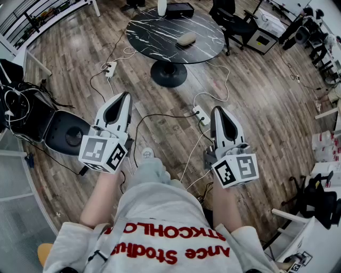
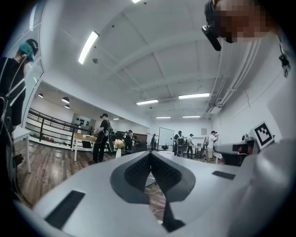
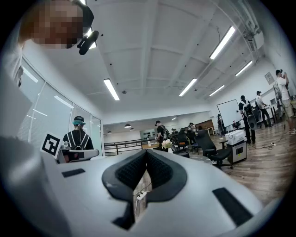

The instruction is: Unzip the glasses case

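Observation:
A beige oval glasses case (image 1: pixel 186 38) lies on the round black marble table (image 1: pixel 160 37) at the top of the head view, zipped as far as I can tell. My left gripper (image 1: pixel 126 96) and my right gripper (image 1: pixel 217 110) are held level over the wooden floor, well short of the table. In the left gripper view the left gripper (image 2: pixel 150 153) has its dark pads meeting at the tip, shut on nothing. The right gripper (image 3: pixel 147 152) is likewise shut and empty in its own view. Neither gripper view shows the case.
A white vase (image 1: pixel 162 7) and a black box (image 1: pixel 179 8) stand at the table's far edge. Power strips (image 1: pixel 111 68) (image 1: pixel 201 114) and cables lie on the floor. A black office chair (image 1: pixel 233 21) is behind the table. Several people stand far off (image 2: pixel 102 136).

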Demonstrator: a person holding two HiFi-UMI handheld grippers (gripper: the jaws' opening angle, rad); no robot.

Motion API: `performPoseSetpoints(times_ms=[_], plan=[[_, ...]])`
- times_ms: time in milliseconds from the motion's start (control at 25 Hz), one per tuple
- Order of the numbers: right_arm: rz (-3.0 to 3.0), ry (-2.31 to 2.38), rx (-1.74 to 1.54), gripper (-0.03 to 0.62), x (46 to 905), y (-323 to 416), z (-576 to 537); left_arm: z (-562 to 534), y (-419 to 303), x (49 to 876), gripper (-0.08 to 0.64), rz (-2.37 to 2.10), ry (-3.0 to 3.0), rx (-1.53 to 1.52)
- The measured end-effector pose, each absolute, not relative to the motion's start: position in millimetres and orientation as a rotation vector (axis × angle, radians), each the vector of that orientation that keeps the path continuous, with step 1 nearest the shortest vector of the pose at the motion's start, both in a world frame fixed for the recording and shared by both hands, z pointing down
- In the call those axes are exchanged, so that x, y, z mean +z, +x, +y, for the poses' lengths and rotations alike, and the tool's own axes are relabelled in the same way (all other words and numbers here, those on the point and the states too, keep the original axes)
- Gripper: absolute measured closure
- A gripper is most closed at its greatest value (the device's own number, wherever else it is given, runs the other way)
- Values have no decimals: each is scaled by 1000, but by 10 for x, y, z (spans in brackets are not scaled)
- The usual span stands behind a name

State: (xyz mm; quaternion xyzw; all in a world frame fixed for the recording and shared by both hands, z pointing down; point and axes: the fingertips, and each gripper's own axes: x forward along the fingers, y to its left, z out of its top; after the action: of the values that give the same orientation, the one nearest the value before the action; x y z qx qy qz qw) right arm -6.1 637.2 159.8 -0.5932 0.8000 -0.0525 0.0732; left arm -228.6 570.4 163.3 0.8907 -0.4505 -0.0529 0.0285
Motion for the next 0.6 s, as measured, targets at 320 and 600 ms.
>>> performPoseSetpoints(times_ms=[320, 600], plan=[[2428, -1767, -125, 577, 1537, -202, 6296, 5623, -2321, 1611, 560, -1394, 2752, -164], [2384, -1771, -127, 575, 1467, -168, 5932, 5246, -2332, 1577, 560, -1396, 2768, -170]])
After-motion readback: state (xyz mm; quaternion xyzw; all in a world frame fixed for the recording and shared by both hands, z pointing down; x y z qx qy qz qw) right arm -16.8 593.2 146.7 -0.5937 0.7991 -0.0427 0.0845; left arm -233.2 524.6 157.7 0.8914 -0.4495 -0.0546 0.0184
